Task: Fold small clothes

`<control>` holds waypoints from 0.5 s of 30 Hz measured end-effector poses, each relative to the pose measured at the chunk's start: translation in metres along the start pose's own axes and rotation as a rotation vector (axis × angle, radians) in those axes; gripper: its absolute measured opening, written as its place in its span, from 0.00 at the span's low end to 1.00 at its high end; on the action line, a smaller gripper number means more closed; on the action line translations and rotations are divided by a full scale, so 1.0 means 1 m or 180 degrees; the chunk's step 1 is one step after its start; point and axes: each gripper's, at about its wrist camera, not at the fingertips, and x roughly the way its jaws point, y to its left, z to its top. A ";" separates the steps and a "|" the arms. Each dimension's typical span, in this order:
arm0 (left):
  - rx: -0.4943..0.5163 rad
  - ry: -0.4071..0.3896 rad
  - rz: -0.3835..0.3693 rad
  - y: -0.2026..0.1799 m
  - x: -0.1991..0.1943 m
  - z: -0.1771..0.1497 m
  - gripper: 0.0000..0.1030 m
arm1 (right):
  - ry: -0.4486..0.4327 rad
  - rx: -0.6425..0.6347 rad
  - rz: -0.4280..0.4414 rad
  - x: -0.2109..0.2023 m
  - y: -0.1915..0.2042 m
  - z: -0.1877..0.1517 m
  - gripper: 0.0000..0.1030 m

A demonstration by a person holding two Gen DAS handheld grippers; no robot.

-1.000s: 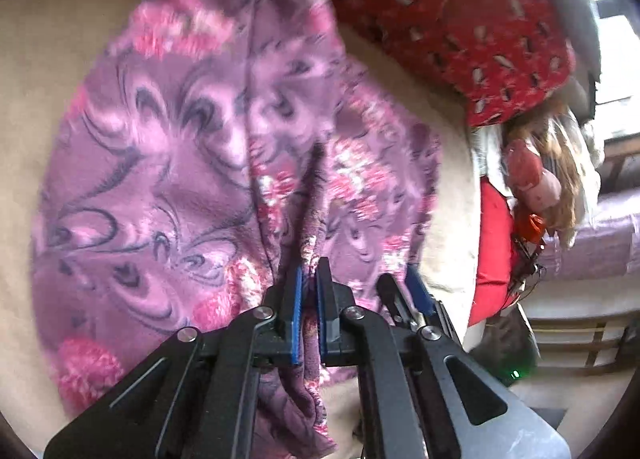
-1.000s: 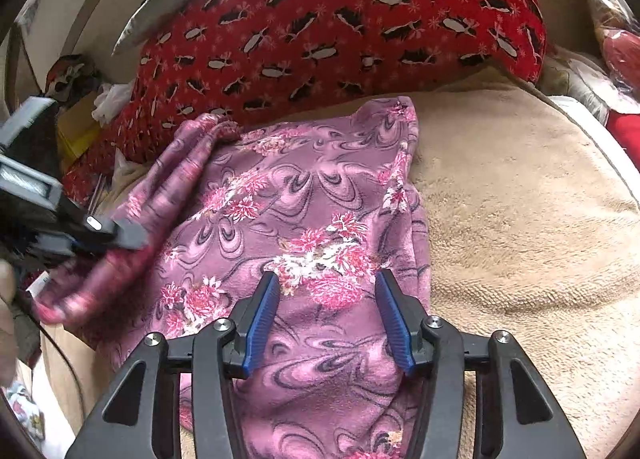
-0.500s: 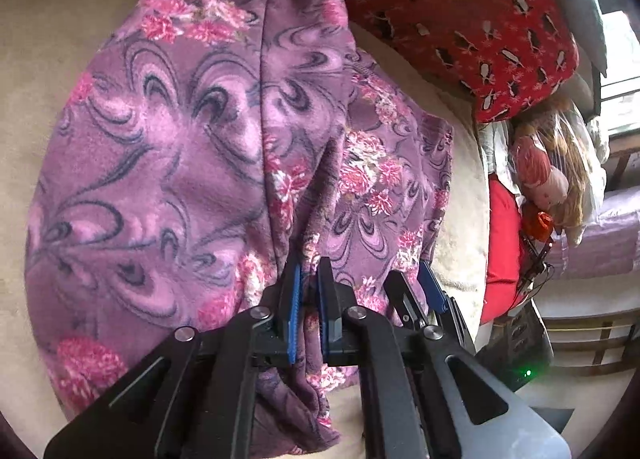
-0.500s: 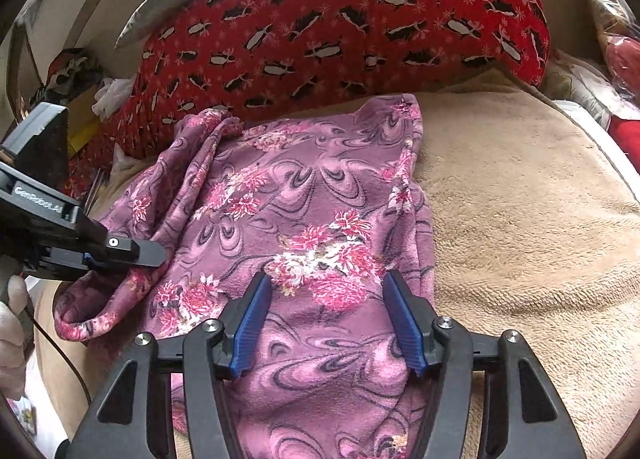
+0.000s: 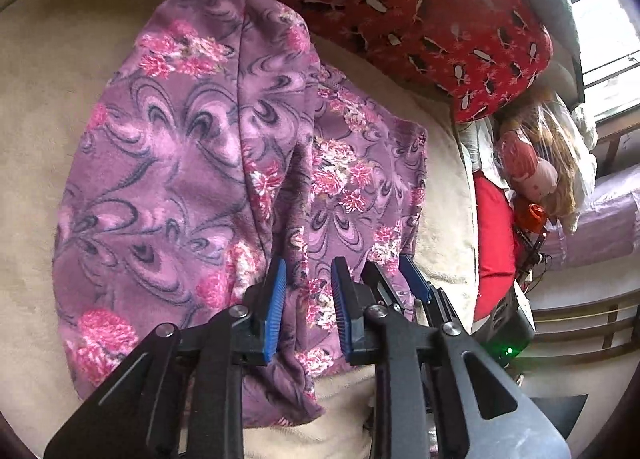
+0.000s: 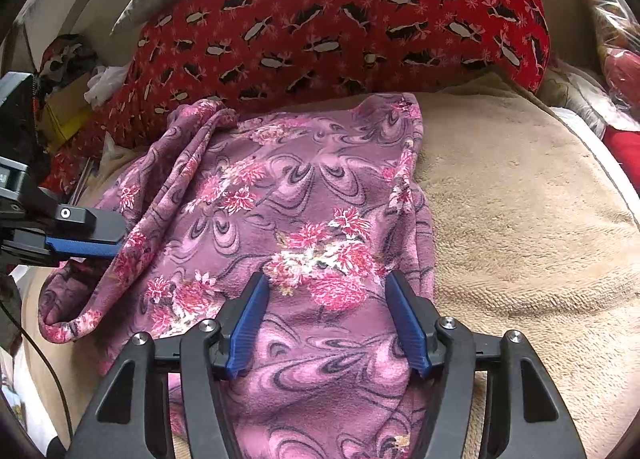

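Purple floral garment (image 5: 168, 179) on beige blanket (image 6: 520, 219). Left gripper (image 5: 308, 291) jaws just opening, narrow, fold loose between. Right gripper (image 6: 328, 315) jaws wide, widening, cloth flat beneath.

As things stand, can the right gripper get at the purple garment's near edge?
Probably yes. The right gripper hangs open right over the purple garment, nothing between. The left gripper, jaws just opened off the fold, sits to the side.
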 end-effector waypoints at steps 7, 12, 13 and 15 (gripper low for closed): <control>-0.0117 -0.0126 -0.0253 0.019 -0.034 0.000 0.27 | 0.0184 0.0012 -0.0157 -0.001 0.007 0.009 0.62; -0.0546 -0.0495 -0.0429 0.072 -0.071 0.009 0.46 | 0.0130 0.0196 0.0130 -0.013 0.016 0.028 0.64; -0.0686 -0.0520 -0.0449 0.087 -0.073 0.012 0.46 | 0.0108 0.0239 0.0245 -0.015 0.020 0.033 0.64; -0.0885 -0.0501 -0.0457 0.109 -0.068 0.016 0.47 | 0.0143 0.0336 0.0556 -0.011 0.030 0.043 0.64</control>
